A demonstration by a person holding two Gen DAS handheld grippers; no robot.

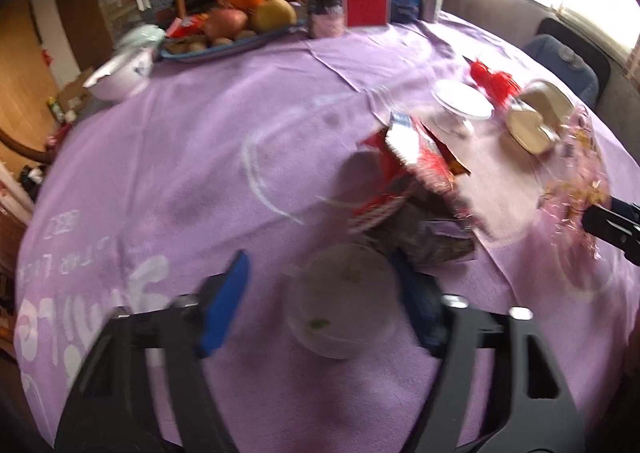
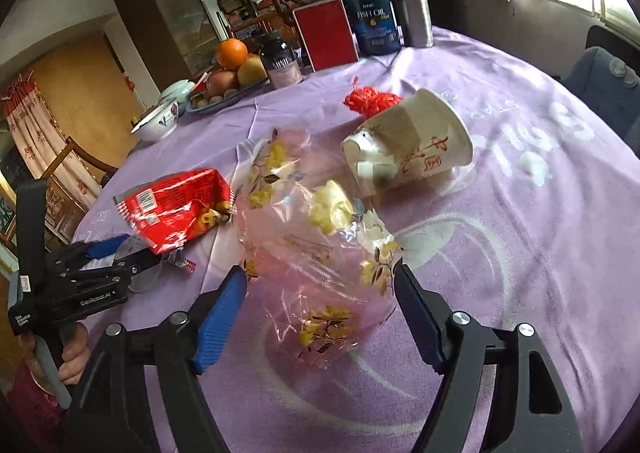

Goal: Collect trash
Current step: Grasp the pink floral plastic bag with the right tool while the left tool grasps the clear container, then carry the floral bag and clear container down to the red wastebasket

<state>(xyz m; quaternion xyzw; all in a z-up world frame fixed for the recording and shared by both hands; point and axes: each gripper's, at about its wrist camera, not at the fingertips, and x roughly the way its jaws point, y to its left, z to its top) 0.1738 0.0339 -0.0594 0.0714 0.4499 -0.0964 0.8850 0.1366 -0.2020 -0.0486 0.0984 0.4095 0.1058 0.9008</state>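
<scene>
In the left wrist view my left gripper (image 1: 322,305) stands open around a small clear plastic cup (image 1: 340,313) on the purple tablecloth; the right pad is close to the cup and the left pad is apart from it. Just beyond lie a dark wrapper (image 1: 432,241) and a red snack bag (image 1: 404,169). In the right wrist view my right gripper (image 2: 320,293) is open, with a crumpled pink floral cellophane wrapper (image 2: 312,273) lying between its blue pads. A paper cup (image 2: 408,149) lies on its side behind it, beside a red net (image 2: 372,99). The red snack bag (image 2: 176,209) lies to the left.
At the table's far side stand a fruit tray (image 2: 224,101), a bowl (image 2: 156,121), a red box (image 2: 326,33), a dark jar (image 2: 282,65), a fish oil bottle (image 2: 374,17) and a silver bottle (image 2: 414,5). A blue chair (image 2: 600,73) is at the right. A hand (image 2: 74,353) holds the left gripper (image 2: 120,253).
</scene>
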